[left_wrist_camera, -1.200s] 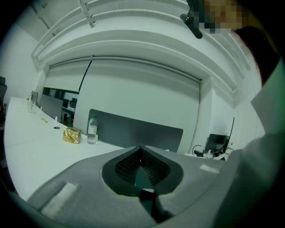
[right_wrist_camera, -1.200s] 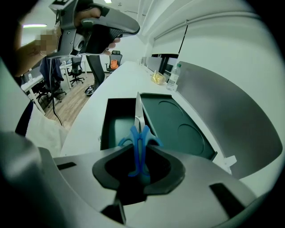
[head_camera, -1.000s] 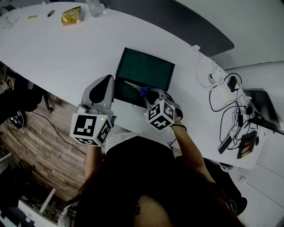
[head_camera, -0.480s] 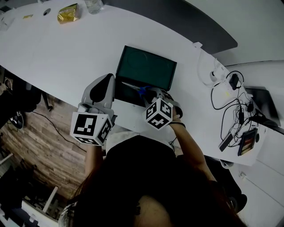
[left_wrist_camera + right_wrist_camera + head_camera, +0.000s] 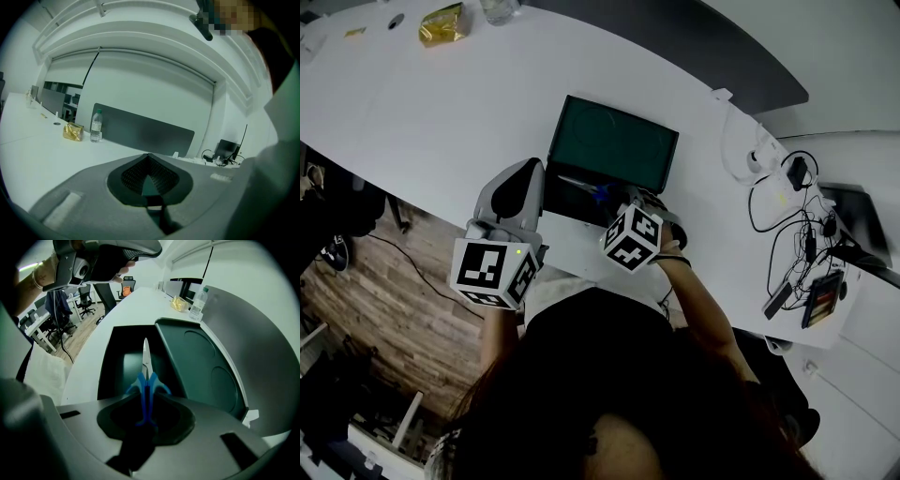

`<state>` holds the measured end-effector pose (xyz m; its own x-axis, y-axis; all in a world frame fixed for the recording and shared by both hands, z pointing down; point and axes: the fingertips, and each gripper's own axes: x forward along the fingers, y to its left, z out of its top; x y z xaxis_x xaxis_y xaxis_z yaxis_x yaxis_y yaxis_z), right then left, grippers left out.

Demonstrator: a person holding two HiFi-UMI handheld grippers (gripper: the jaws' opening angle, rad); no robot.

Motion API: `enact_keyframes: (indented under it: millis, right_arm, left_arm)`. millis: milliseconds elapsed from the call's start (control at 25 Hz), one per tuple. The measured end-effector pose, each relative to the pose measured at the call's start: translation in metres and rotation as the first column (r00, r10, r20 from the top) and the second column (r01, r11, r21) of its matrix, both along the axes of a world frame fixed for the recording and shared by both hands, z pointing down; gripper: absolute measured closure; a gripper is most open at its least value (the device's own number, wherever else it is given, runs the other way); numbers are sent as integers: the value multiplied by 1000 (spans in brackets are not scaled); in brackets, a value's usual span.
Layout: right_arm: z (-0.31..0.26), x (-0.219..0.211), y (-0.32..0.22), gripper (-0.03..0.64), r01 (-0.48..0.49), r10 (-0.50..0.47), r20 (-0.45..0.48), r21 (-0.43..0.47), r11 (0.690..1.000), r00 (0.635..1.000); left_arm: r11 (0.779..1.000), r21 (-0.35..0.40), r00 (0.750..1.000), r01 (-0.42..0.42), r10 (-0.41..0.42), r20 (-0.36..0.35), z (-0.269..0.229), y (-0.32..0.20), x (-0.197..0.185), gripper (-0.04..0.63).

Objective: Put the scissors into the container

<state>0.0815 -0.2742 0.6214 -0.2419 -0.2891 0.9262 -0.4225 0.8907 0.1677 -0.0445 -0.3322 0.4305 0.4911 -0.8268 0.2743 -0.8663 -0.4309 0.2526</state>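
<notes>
Blue-handled scissors are clamped by the handles in my right gripper, the silver blades pointing forward over the open dark green container. From the head view the scissors hang above the container's near tray, with the raised lid behind. My left gripper stands just left of the container, jaws together and empty. In the left gripper view that gripper points across the table at nothing close.
A water bottle and a gold packet sit at the far end of the white table. Cables and small devices lie at the right end. A wooden floor lies below the table's near edge.
My right gripper has shifted slightly left with the scissors, staying over the container. The left gripper has hardly moved.
</notes>
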Motion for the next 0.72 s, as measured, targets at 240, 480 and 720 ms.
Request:
enact_keyframes:
  millis: [240,480,720]
  right_arm:
    - [6,0,2,526,26,-28,-51,-30,999,998]
    - [11,-2,4,526,37,-41,-67,-60,998,997]
    - [18,-2,5,526,48,-56,-89,-86,995,994]
  left_arm:
    - [1000,-11,1000,-2,2,-6,5,-2,-1,584]
    - [1000,-16,1000,-3,2,-10,8,-2,-1,584]
    - [1000,-24,1000,2,-2,-9,11,-2,-2,584]
